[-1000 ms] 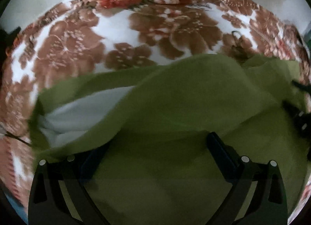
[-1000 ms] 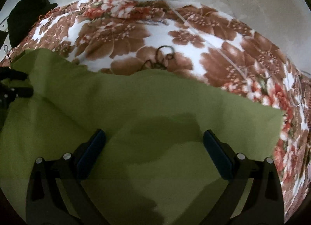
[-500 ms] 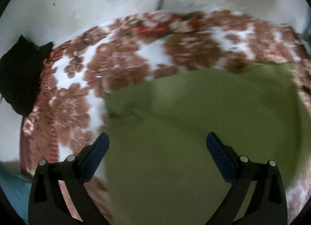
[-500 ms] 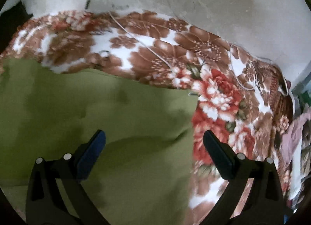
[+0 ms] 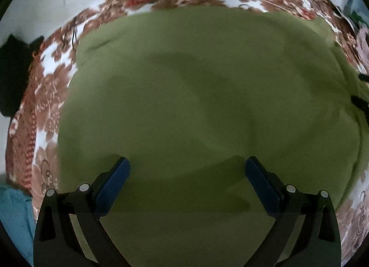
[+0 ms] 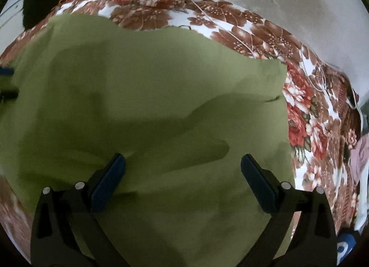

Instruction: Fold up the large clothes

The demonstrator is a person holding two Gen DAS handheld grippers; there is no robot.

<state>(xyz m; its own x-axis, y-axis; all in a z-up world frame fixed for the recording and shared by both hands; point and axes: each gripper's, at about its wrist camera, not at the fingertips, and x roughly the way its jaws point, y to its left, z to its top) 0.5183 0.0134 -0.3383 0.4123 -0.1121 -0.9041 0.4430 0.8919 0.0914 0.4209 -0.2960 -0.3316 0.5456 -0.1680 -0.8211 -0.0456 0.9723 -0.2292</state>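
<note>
Garment (image 5: 207,96): green, lies spread flat on floral sheet (image 5: 46,115) | left gripper (image 5: 187,176): fingers spread wide, empty, above garment | right gripper (image 6: 183,170): fingers spread wide, empty, above garment near its right edge

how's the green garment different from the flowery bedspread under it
The green garment is plain olive with no print; the flowery bedspread is white with brown and red blossoms. The garment lies on top, covering the middle; the bedspread shows only around its edges. Both lie spread out fairly flat, and neither is gripped: the left gripper and right gripper are open above the garment.
</note>
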